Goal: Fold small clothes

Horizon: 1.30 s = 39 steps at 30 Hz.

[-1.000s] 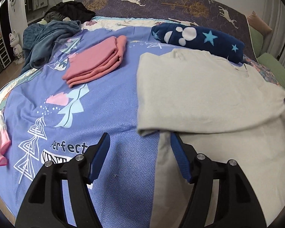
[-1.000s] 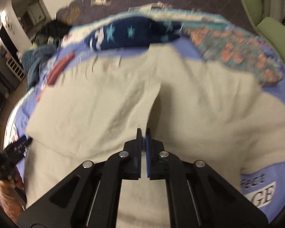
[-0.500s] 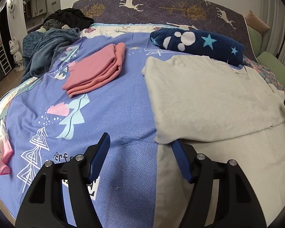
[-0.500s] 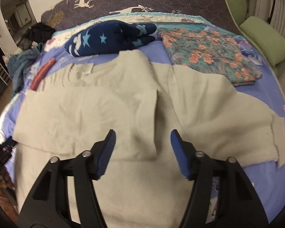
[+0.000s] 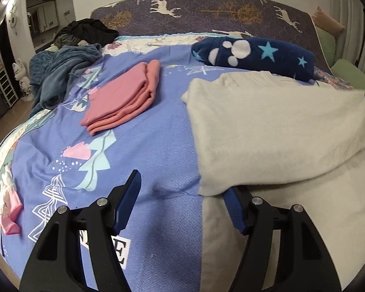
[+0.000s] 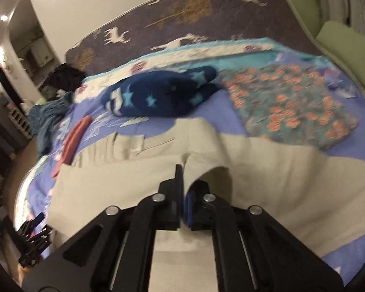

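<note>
A cream garment [image 5: 275, 126] lies spread on the blue bedspread [image 5: 133, 146], with its upper part folded over the lower part. My left gripper [image 5: 182, 194] is open at the garment's left edge; the folded flap's corner lies over its right finger [image 5: 233, 206]. My right gripper [image 6: 183, 189] is shut on a fold of the cream garment [image 6: 267, 182] and lifts it slightly. The right wrist view is blurred.
Folded pink clothes [image 5: 121, 99] lie at the left middle of the bed. A navy star-print blanket [image 5: 253, 56] lies behind the garment, a floral cloth [image 6: 292, 107] to its right. Blue and black clothes [image 5: 65, 73] are piled at the back left. Pink socks [image 5: 8, 206] lie at the left edge.
My right gripper was open half a second ago and has shut on the cream garment. The folded flap has shifted right. My left gripper stays open.
</note>
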### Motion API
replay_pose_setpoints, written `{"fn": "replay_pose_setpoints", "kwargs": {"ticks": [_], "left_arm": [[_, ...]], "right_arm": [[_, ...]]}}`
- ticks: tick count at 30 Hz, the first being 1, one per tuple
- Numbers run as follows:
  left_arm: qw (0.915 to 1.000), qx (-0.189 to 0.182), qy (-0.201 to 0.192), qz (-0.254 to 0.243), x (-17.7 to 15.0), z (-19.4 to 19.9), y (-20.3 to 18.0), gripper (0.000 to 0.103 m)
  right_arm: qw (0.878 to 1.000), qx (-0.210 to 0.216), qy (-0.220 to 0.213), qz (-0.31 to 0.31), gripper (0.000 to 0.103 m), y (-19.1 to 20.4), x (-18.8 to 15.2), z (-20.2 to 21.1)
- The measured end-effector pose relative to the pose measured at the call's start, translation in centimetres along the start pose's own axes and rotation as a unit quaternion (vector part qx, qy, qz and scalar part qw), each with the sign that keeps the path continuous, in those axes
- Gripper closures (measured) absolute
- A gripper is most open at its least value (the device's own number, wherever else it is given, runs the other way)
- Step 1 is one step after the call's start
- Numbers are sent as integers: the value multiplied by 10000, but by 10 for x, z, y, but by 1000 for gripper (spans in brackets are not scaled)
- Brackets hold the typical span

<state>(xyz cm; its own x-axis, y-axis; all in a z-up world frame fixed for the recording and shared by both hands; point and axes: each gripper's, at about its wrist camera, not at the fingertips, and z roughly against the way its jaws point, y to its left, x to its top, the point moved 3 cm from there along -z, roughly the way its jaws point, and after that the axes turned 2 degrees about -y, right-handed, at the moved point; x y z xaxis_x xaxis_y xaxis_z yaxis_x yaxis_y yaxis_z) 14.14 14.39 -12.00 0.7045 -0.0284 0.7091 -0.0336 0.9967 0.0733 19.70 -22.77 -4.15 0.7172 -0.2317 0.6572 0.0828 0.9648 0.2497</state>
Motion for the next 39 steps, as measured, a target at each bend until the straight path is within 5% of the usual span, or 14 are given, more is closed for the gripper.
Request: {"fn": "replay_pose_setpoints", "kwargs": {"ticks": [3, 5, 8, 10, 13, 16, 24, 32, 34, 37, 39], "left_arm": [[9997, 193, -102, 113, -1, 4, 7, 40], [9997, 133, -121, 177, -3, 7, 9, 40], [9997, 73, -162, 147, -4, 10, 8, 46], [9998, 14, -178, 105, -4, 10, 6, 49], [9997, -128, -218, 34, -4, 11, 1, 53], [9991, -276, -286, -123, -3, 14, -7, 54], [9916, -255, -513, -1162, -11, 21, -50, 54], [9862, -127, -505, -1574, -17, 19, -64, 54], [9876, -199, -500, -1471, -17, 19, -60, 54], [9895, -281, -458, -1345, -15, 17, -55, 54], [9901, -339, -440, -1293, -15, 16, -54, 54]], "right_arm": [[9894, -1314, 392, 485, 79, -18, -5, -26], [9823, -1735, 670, 200, 76, -35, -10, -35], [9912, -1213, 432, -318, 60, -33, -4, -22], [9967, -776, 221, 65, 56, 4, 8, -14], [9942, 286, 573, 859, 42, 76, 18, -22], [9689, 1417, 1253, 1592, 32, 167, 17, -46], [9105, 2041, 2527, 2560, 32, 322, 6, -137], [8674, 1980, 3558, 2862, 39, 370, -22, -196], [8422, 2016, 3820, 3225, 61, 381, -36, -196], [7954, 2074, 4042, 4012, 66, 394, -55, -184], [7791, 2084, 4141, 4220, 66, 393, -61, -178]]}}
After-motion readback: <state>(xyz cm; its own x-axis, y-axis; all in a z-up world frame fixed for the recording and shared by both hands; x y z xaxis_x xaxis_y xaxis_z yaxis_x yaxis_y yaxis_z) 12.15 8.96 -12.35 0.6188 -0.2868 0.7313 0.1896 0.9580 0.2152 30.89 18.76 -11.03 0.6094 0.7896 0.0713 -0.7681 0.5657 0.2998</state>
